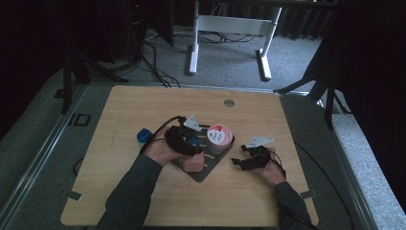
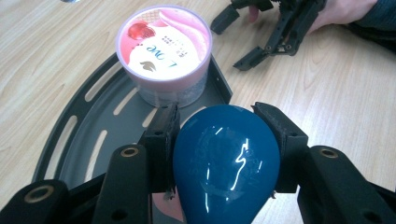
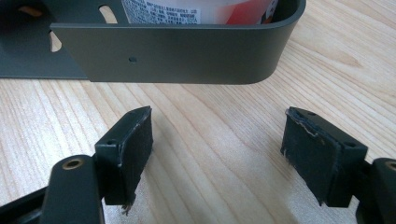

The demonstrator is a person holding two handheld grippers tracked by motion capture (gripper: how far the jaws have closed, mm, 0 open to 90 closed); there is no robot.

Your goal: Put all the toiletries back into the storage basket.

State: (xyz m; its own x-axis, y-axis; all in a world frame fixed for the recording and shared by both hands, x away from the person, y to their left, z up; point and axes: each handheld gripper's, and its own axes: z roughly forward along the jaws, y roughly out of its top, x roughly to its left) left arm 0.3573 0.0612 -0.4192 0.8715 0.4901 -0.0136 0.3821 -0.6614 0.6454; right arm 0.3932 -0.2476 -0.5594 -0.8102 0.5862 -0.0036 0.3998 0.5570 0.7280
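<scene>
My left gripper [image 1: 190, 143] is shut on a glossy dark-blue egg-shaped object [image 2: 224, 163], both pads pressing its sides, just above a dark slotted tray [image 2: 84, 140]. A pink tub [image 2: 163, 46] with a strawberry lid stands in the tray's far corner, beyond the blue object. A pink block [image 1: 194, 164] lies in the tray [image 1: 206, 172] under my left hand. My right gripper [image 1: 238, 154] rests low over the wood to the right of the tray, open, nothing between its jaws. In the right gripper view it [image 3: 219, 135] faces the tray's rounded wall [image 3: 187, 51], the tub [image 3: 187, 9] behind.
A small blue item [image 1: 143, 136] sits on the wooden table left of my left hand. A round hole [image 1: 229, 103] marks the table's far side. White desk legs [image 1: 193, 57] stand on the carpet beyond. The right gripper [image 2: 231, 44] also appears past the tray.
</scene>
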